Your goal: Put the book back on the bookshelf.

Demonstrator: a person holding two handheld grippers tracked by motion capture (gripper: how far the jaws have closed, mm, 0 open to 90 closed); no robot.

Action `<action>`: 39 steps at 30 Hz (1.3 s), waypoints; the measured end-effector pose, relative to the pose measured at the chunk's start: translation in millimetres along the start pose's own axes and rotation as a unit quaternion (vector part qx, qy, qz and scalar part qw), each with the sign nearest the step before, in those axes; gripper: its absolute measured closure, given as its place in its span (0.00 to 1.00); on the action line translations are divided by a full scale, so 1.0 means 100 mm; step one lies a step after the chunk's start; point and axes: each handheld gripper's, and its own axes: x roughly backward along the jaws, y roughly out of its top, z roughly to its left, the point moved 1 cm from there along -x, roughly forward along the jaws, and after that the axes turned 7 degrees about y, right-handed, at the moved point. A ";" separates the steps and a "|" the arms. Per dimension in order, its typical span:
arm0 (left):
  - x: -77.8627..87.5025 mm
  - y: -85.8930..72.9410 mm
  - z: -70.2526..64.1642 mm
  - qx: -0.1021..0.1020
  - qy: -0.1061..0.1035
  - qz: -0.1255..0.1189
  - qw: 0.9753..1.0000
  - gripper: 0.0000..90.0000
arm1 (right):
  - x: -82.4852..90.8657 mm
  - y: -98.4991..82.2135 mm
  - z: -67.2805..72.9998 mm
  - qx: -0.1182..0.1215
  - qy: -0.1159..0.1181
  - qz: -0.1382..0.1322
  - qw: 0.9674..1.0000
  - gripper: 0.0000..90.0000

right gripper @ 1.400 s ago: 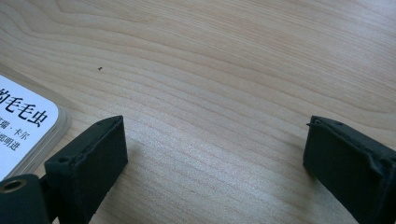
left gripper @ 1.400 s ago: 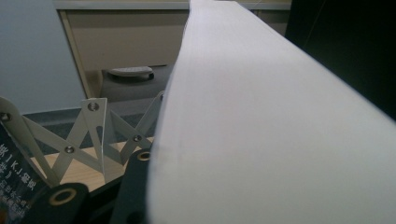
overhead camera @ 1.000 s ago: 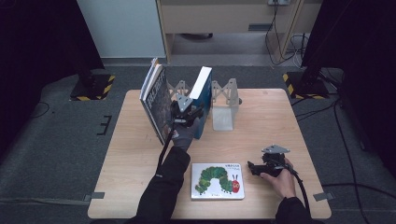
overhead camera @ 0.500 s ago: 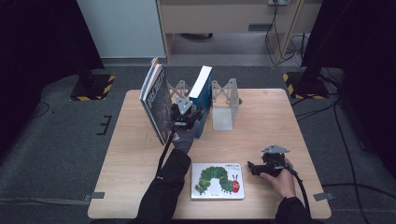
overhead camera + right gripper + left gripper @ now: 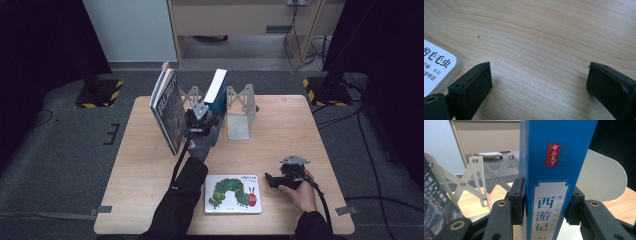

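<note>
Left gripper [image 5: 546, 202] clamped on tall blue hardcover book [image 5: 554, 177], upright in white scissor-lattice metal book rack [image 5: 239, 107]. Best kept vertical, eased down squarely, clear of leaning dark-covered book [image 5: 167, 107]. Right gripper [image 5: 539, 82] parted, resting on pale wooden table [image 5: 544, 32].

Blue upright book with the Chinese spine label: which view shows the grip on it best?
Left gripper view: the blue upright book has its spine between the black pads of the left gripper, both touching. High view shows it small, leaning in the white expanding rack. Right gripper view looks at bare wooden table.
</note>
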 end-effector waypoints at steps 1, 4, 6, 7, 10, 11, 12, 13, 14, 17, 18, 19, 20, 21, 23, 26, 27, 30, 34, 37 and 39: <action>0.01 -0.01 0.01 0.000 -0.004 -0.002 1.000 0.63 | 0.00 0.00 0.00 0.000 0.001 0.001 1.000 0.07; 0.06 -0.05 0.04 -0.004 -0.013 -0.002 1.000 0.63 | 0.00 0.00 0.00 0.003 0.002 0.000 1.000 0.07; 0.09 -0.08 0.06 -0.010 -0.019 0.001 1.000 0.63 | 0.00 0.00 0.00 0.004 0.002 0.000 1.000 0.07; 0.11 -0.10 0.08 -0.011 -0.022 0.004 1.000 0.63 | 0.00 0.00 0.00 0.004 0.002 0.000 1.000 0.07; 0.12 -0.18 0.10 -0.012 -0.028 0.016 0.999 0.63 | 0.00 0.00 0.00 0.004 0.002 0.000 1.000 0.07; 0.11 -0.21 0.10 -0.012 -0.029 0.020 0.999 0.64 | 0.00 0.00 0.00 0.004 0.002 0.000 1.000 0.07; 0.10 -0.24 0.10 -0.009 -0.031 0.024 0.999 0.64 | 0.00 0.00 0.00 0.003 0.002 0.000 1.000 0.07; 0.09 -0.26 0.11 -0.006 -0.033 0.025 0.999 0.64 | 0.00 0.00 0.00 0.002 0.002 0.000 1.000 0.07; 0.08 -0.26 0.10 0.002 -0.036 0.023 0.999 0.64 | 0.00 0.00 0.00 0.003 0.002 0.000 1.000 0.07; 0.08 -0.24 0.09 0.000 -0.032 0.031 0.999 0.65 | 0.00 0.00 0.00 0.001 0.001 0.000 1.000 0.07; 0.08 -0.23 0.07 -0.001 -0.030 0.033 0.999 0.65 | 0.00 0.00 0.00 0.000 0.001 0.001 1.000 0.07; 0.07 -0.23 0.06 -0.001 -0.028 0.034 0.999 0.65 | 0.00 0.00 0.00 0.001 0.001 0.001 1.000 0.07; 0.07 -0.22 0.05 0.000 -0.028 0.034 0.999 0.65 | 0.00 0.00 0.00 0.001 0.002 0.001 1.000 0.07; 0.06 -0.23 0.04 0.003 -0.026 0.033 0.999 0.65 | 0.00 0.00 0.00 0.000 0.001 0.001 1.000 0.07; 0.05 -0.22 0.01 0.004 -0.022 0.032 0.999 0.65 | 0.00 0.00 0.00 0.001 0.002 0.001 1.000 0.07; 0.04 -0.22 -0.03 0.003 -0.021 0.034 0.999 0.65 | 0.00 0.00 0.00 0.000 0.001 0.001 1.000 0.07; 0.04 -0.22 -0.05 0.004 -0.021 0.033 0.999 0.65 | 0.00 0.00 0.00 0.000 0.002 0.001 1.000 0.07; 0.03 -0.21 -0.08 0.002 -0.026 0.033 0.999 0.64 | 0.00 0.00 0.01 0.001 0.002 0.001 1.000 0.07; 0.03 -0.22 -0.06 0.003 -0.033 0.031 0.999 0.64 | 0.00 0.00 0.01 0.002 0.002 0.001 1.000 0.07; 0.05 -0.25 -0.03 0.002 -0.038 0.027 0.999 0.64 | 0.00 0.00 0.01 0.002 0.003 0.001 1.000 0.07; 0.07 -0.29 -0.01 0.000 -0.046 0.034 0.998 0.64 | 0.00 0.00 0.01 0.002 0.003 0.001 1.000 0.07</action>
